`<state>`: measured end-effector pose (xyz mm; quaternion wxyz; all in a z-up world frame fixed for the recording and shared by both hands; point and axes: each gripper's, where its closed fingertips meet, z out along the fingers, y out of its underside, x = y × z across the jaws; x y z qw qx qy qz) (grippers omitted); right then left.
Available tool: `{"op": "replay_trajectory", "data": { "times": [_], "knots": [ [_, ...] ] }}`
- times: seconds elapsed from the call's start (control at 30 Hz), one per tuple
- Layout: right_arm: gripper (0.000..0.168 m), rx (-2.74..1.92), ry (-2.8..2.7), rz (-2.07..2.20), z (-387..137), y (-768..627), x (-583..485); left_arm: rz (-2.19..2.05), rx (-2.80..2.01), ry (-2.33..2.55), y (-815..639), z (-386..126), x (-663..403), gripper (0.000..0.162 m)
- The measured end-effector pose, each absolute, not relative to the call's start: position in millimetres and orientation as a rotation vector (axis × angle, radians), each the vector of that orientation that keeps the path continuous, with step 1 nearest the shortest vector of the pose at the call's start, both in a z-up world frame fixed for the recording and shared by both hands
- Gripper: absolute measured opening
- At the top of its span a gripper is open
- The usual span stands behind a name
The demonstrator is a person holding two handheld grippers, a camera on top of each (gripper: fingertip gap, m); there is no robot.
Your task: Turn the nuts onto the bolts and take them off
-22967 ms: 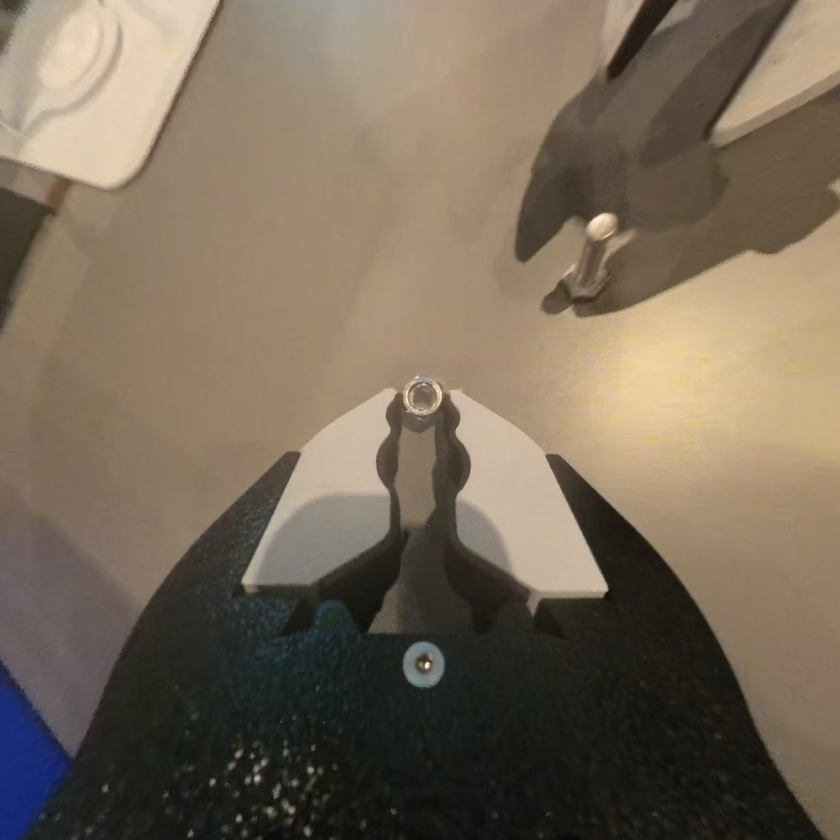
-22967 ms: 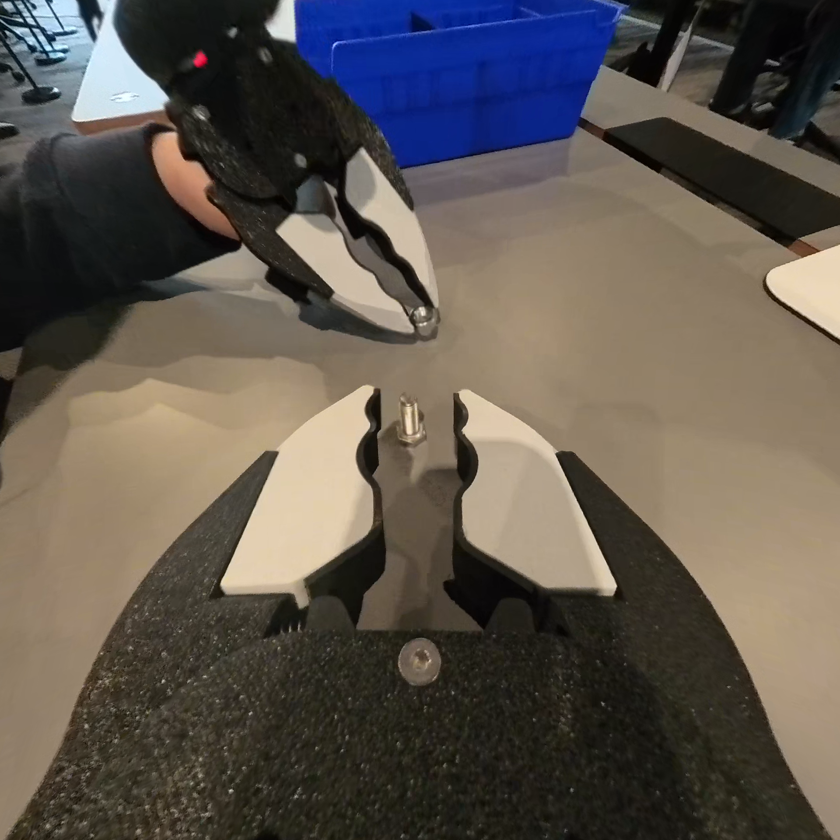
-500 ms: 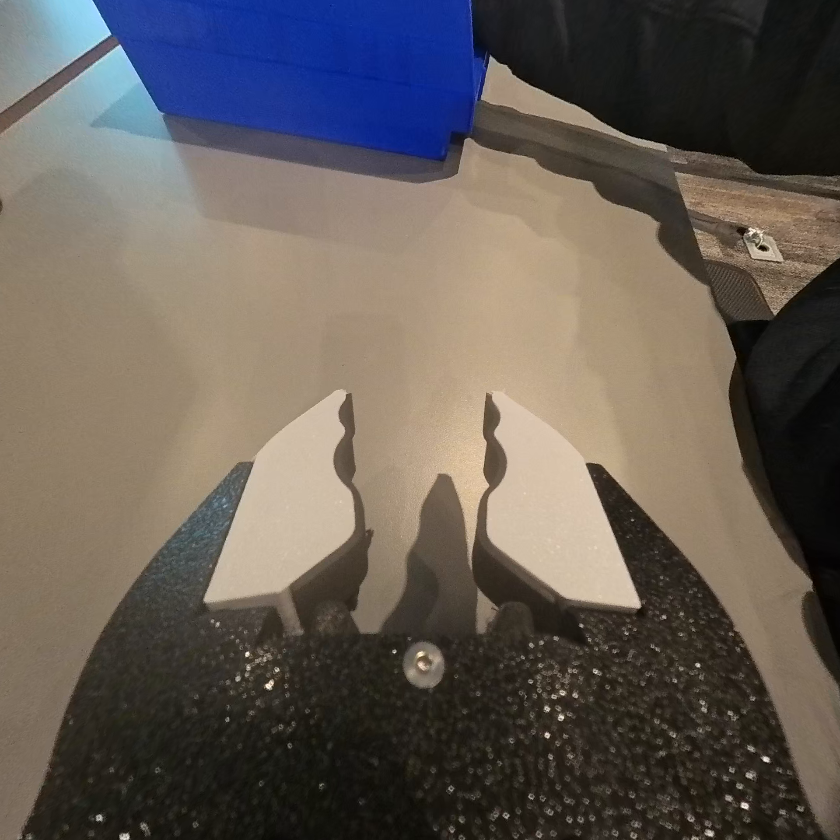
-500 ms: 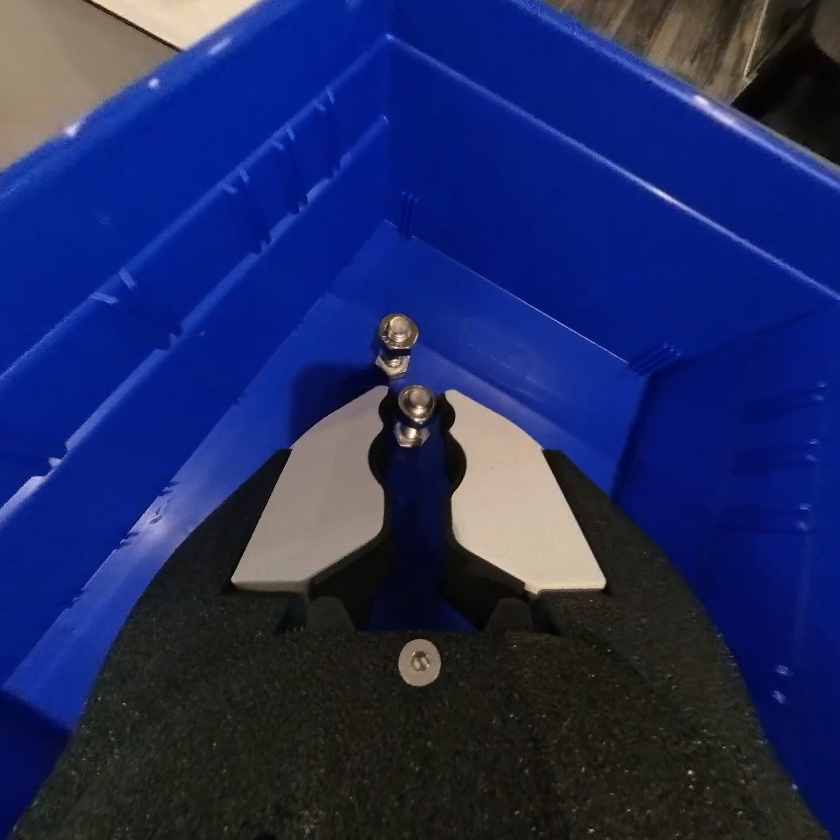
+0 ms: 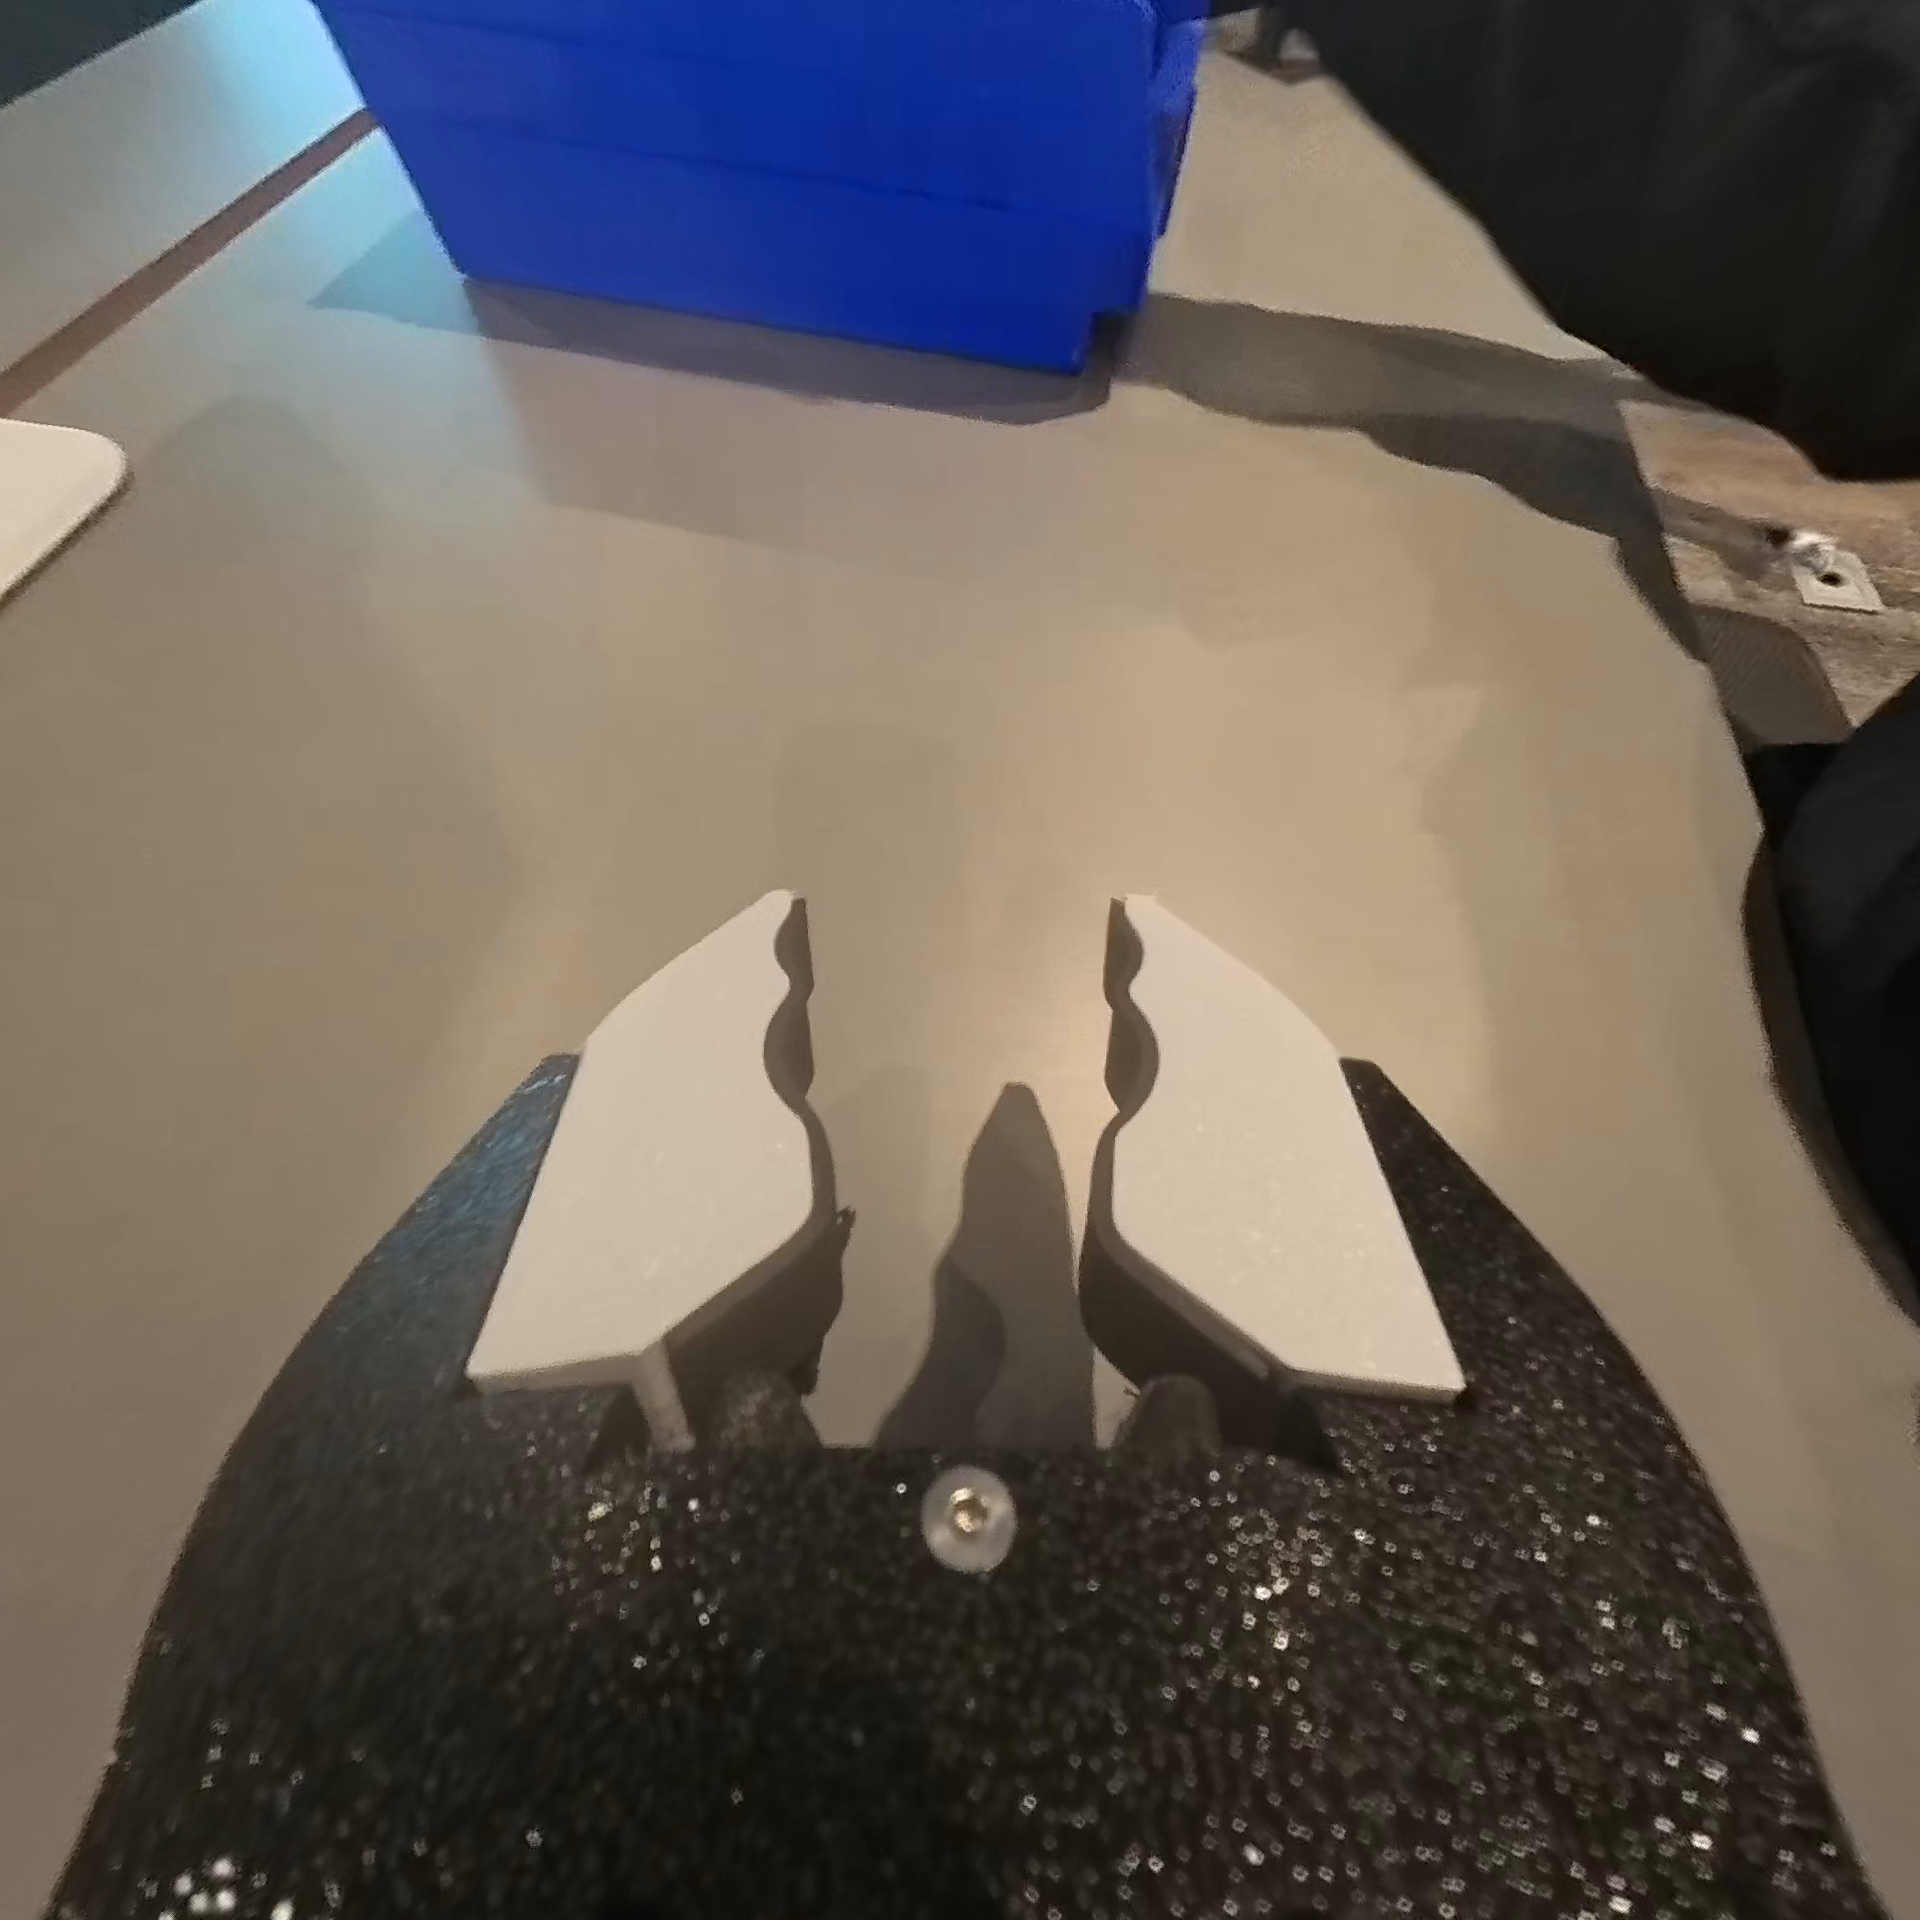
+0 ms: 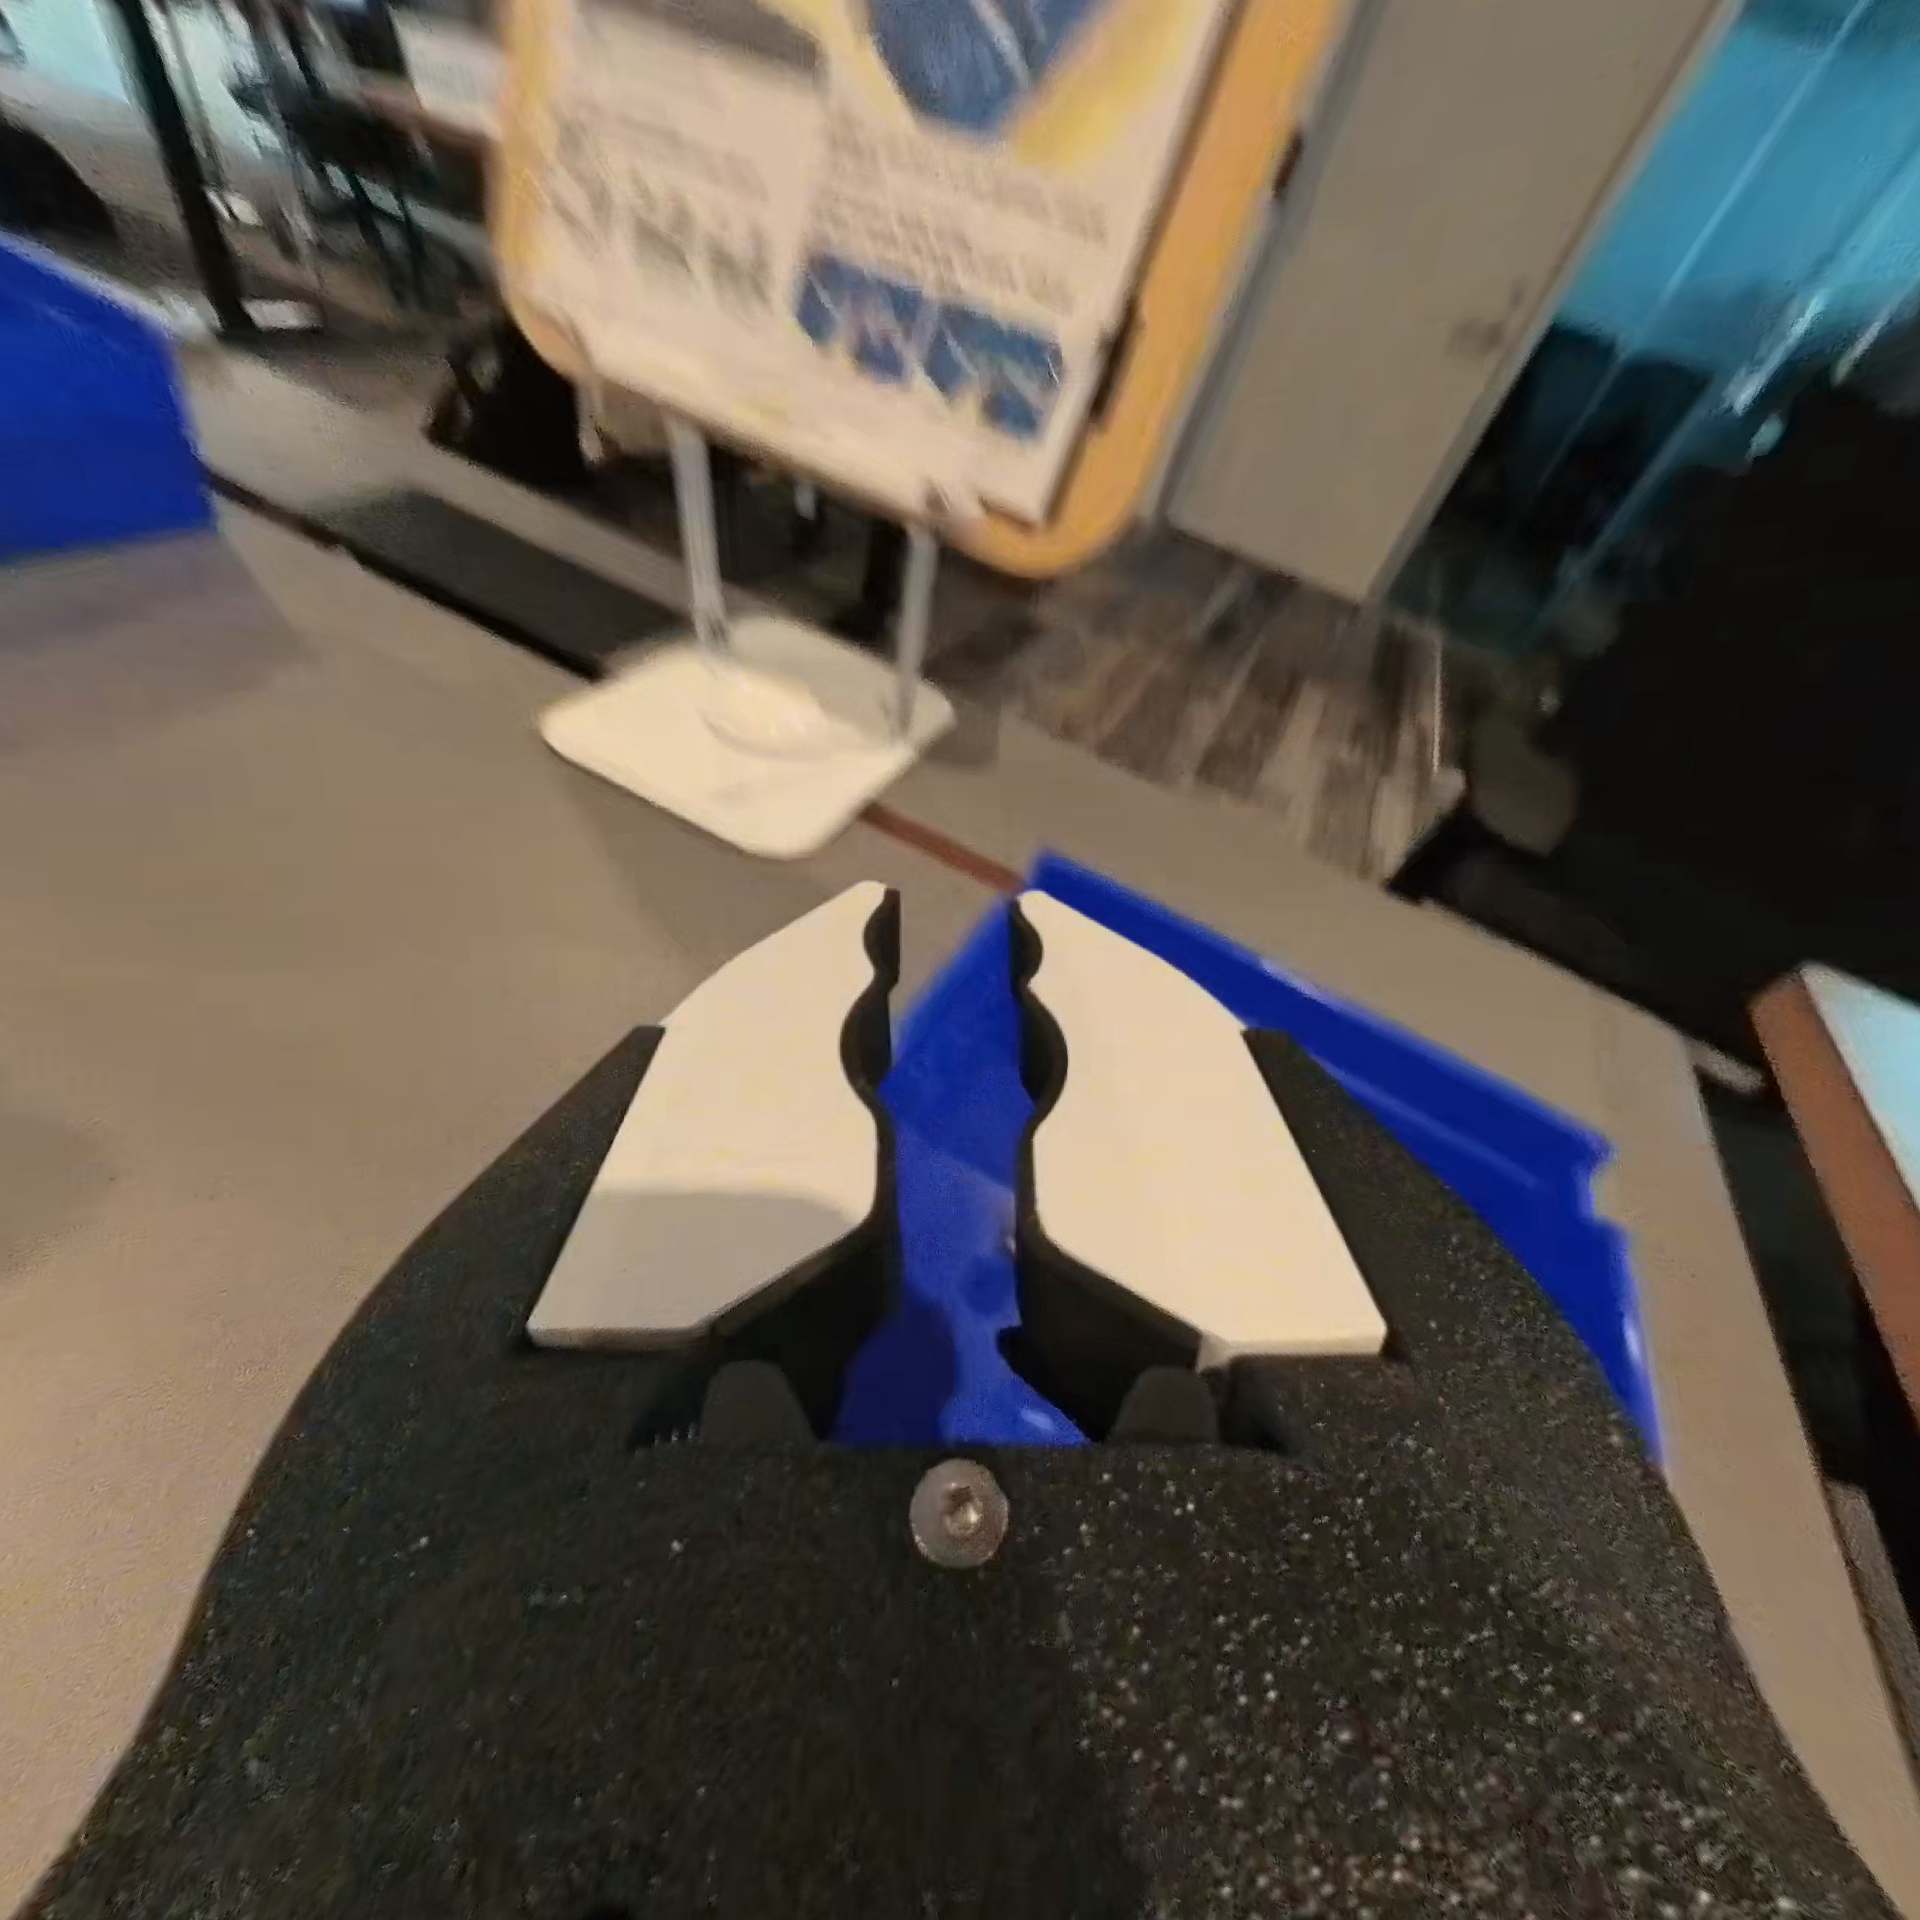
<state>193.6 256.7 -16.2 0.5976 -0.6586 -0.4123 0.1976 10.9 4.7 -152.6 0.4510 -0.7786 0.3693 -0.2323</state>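
Left gripper [image 5: 956, 914]: we see its two grey fingers [image 5: 665, 1174] spread well apart, with nothing between them.
Surface under the left gripper: a bare grey table [image 5: 520, 727] shows through the gap and ahead of the fingertips.
Blue bin [image 5: 790, 156]: it stands on the table well ahead of the left fingertips, slightly left of centre.
White base [image 5: 42, 499]: a corner of it lies on the table far to the left of the left fingers.
Dark clothing [image 5: 1662, 208]: it fills the area ahead and to the right of the left fingers.
Right gripper [image 6: 951, 904]: we see its fingers parted by a narrow gap, gripping nothing.
Bin, right wrist view: blue plastic shows through the gap between the fingers and beyond the right finger.
Sign on a stand [image 6: 831, 260]: it rises ahead of the right fingertips, blurred.
Nuts and bolts: we find none in either view; we cannot tell where they lie.
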Motion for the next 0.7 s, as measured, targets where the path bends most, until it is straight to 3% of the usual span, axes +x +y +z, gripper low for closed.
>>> {"op": "replay_trajectory", "data": {
  "times": [0.17, 0.57, 0.7],
  "knots": [
    [0.014, -1.311, -0.926, 0.535, 19, 179, 135, -0.456, -1.914, 0.856, 16, -152, -3, 0.054],
    [0.021, -1.29, -0.988, 0.53, -99, 116, 32, -0.104, -1.846, 0.375, 51, -126, -80, 0.051],
    [0.02, -1.244, -1.036, 0.486, -103, 111, 26, -0.019, -1.772, 0.314, 52, -114, -92, 0.051]
  ]
}}
